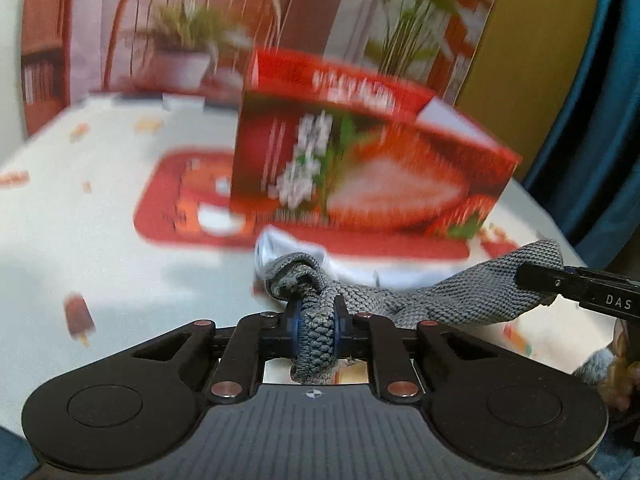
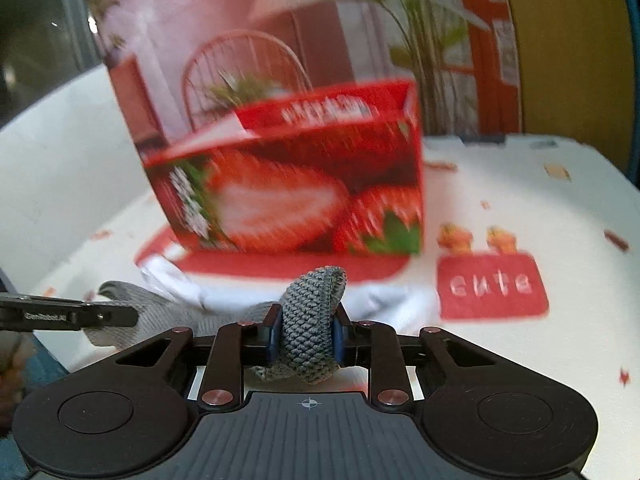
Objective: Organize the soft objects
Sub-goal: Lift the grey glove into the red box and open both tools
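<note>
1. Tabletop [image 1: 80, 240]: a white cloth printed with small motifs fills the middle of both views; a red mat with a "cute" label [image 2: 492, 286] shows at right of centre in the right wrist view.

2. Strawberry box [image 1: 360, 168]: a red printed carton, open at the top, stands upper centre in both views on the red mat. It looks rigid and is judged the likely receptacle (not confirmed by the frames).

3. White cloth [image 1: 400, 272]: a soft white item lies crumpled on the tabletop just in front of the box, behind the grey piece. No gripper touches it.

4. Grey knitted piece [image 1: 460, 300]: a coarse-knit textile, possibly a sock, spans the lower centre to the right edge of the left wrist view, sagging between two holds just in front of the white cloth. Judged light, limp and grippy rather than slippery, and not fragile. It will droop wherever unsupported, so the two ends are the sound holds (a mid-span pinch would let both ends dangle).

5. Left gripper [image 1: 316, 320]: lower centre, clamped on one bunched end of the grey piece, with fabric squeezed between the blue pads.

6. Right gripper [image 2: 308, 336]: lower centre of its own view, likewise clamped on the other end, a fold standing up above the pads.
</note>
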